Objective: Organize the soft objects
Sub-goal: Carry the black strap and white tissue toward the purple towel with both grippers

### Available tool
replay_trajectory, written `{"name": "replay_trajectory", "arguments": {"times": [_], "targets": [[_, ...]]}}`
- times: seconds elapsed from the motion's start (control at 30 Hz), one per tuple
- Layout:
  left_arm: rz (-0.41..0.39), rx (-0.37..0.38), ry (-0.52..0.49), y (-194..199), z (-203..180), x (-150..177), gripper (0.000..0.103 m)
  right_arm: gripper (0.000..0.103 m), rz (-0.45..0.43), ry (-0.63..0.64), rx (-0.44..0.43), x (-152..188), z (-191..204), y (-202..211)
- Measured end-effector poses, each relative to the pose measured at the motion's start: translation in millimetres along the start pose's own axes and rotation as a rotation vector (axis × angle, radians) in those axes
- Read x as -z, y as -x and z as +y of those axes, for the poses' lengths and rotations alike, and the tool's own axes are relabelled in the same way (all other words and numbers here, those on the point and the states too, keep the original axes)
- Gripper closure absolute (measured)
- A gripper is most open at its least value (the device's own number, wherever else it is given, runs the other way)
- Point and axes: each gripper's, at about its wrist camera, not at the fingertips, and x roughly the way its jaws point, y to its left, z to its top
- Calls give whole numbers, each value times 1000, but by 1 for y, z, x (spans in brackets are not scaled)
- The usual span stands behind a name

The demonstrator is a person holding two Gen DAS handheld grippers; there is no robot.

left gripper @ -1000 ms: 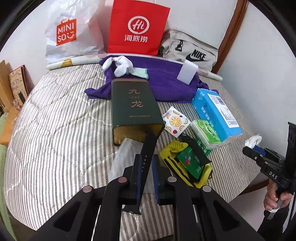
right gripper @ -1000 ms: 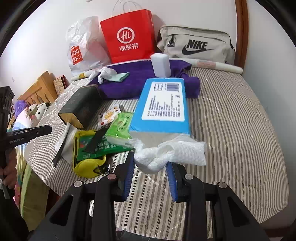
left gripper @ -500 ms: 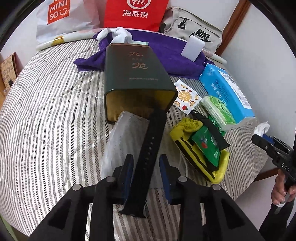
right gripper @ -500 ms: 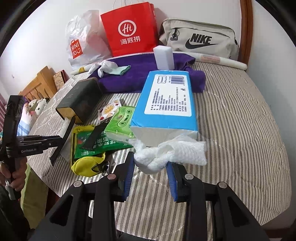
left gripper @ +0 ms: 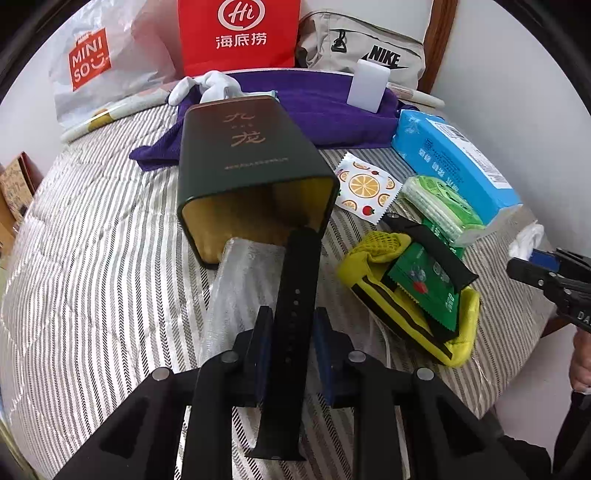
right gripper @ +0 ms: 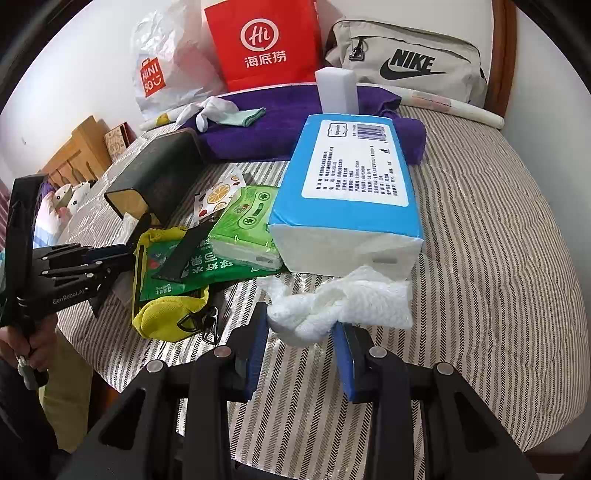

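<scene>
The black strap lies between the fingers of the left gripper, its far tip at the open mouth of the dark green tin; the pads sit close on either side, but I cannot tell whether they actually pinch it. The right gripper is clenched on a knotted white cloth, held just in front of the torn end of the blue tissue pack.

Everything sits on a round table with a grey striped quilted cover under a clear glossy sheet. The table is pushed against a white wall, with a wooden frame at the back right.

The tin lies on its side, its gold interior facing the left gripper, and a clear plastic sleeve lies at its mouth under the strap. Just right of it a yellow mesh pouch carries a green sachet. A green tissue packet rests against the blue pack, and a fruit-print sachet lies beside the tin.

Farther back a purple towel bears a white sponge block and white gloves. Against the wall stand a red paper bag, a white Miniso plastic bag and a beige Nike bag.
</scene>
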Motion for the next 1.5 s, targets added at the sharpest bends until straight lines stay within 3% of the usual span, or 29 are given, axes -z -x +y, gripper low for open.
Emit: {"name": "replay_trajectory", "arguments": {"times": [0.17,0.3,0.43,0.6,1.1,1.5], "targets": [[-8,18,-24,1,-1,5,74,69,6,-5,3,0,-1,-2],[-19,-32,-49,0,-10,7,73,69,14,3,1,1,2,-4],[-36,-81,-63,-1,-15,6,82,69,12,10,-1,2,4,-4],[-24,-76,-51,2,-12,6,83,69,2,10,1,3,5,2],[-81,41,35,55,-3,6,83,69,-74,18,-10,-2,7,30],[-144,78,46,91,-4,-27,83,69,-139,36,-58,-30,5,48]]}}
